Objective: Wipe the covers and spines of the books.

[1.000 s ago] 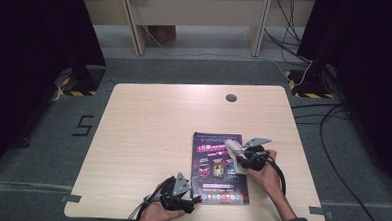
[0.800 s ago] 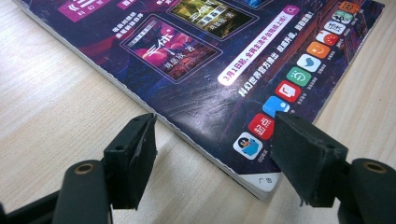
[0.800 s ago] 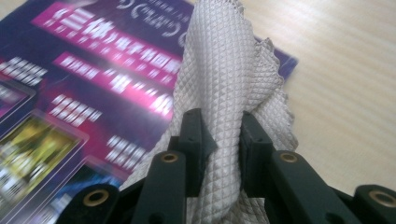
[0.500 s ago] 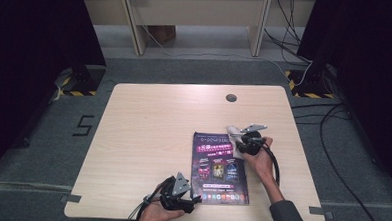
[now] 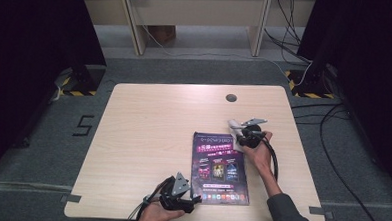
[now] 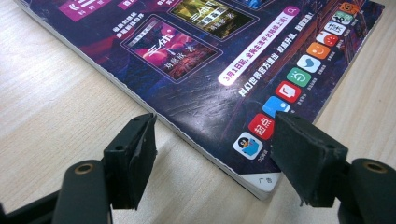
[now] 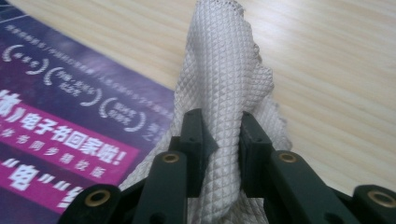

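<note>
A magazine is seen flat on the wooden table, cover up, its long axis running from the person's edge toward the far edge, slightly skewed. It is taken as the landmark. The right gripper is held at the magazine's far right corner, and a white waffle-weave cloth is pinched between its jaws, which are pressed onto a bunched fold; the free end of the cloth stands up above the jaws and hangs partly over that corner. The left gripper is parked at the magazine's near left corner, jaws spread and nothing between them; in the left gripper view the corner is seen just ahead, with one jaw to each side of it. The right hand is judged nearer the working end: the cover is expected to be wiped along its long axis, from the far edge back toward the person, while the near corner could be steadied by the left. Writing on the cover is Chinese: white characters on a magenta band are partly legible, a line beginning "3月1日" is read, and a row of coloured app icons is noted along the near edge.
</note>
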Motion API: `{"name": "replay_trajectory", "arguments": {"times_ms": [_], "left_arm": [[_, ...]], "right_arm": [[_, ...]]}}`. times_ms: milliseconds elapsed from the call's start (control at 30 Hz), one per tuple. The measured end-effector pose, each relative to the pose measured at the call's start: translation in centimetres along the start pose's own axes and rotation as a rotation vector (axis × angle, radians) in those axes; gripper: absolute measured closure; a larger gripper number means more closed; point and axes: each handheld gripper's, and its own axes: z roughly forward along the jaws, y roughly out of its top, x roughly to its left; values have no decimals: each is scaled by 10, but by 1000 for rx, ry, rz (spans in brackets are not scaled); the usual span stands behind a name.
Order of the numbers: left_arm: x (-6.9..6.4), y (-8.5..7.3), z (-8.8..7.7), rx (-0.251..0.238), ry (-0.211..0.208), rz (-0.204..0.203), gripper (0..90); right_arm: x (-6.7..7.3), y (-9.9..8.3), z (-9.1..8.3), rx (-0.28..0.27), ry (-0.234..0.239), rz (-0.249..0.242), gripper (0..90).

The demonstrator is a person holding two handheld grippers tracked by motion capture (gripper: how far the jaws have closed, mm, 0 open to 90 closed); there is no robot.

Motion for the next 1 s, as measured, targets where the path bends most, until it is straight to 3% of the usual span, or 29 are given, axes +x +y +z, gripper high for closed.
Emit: {"name": "replay_trajectory", "arguments": {"times_ms": [67,267,533,667,1000], "left_arm": [[1,0,0,1,-3,2,301],[0,0,0,1,-1,2,301],[0,-1,0,-11,0,6,300],[0,-1,0,-12,0,6,299],[0,-2,0,-12,-1,7,298]], "right_arm": [[-2,0,-4,-7,-34,-4,764],[-13,-1,-21,-45,-21,30,765],[-24,-10,-49,-78,-6,41,766],[-34,-18,-63,-82,-20,56,765],[-54,-46,-75,-22,-58,92,764]]}}
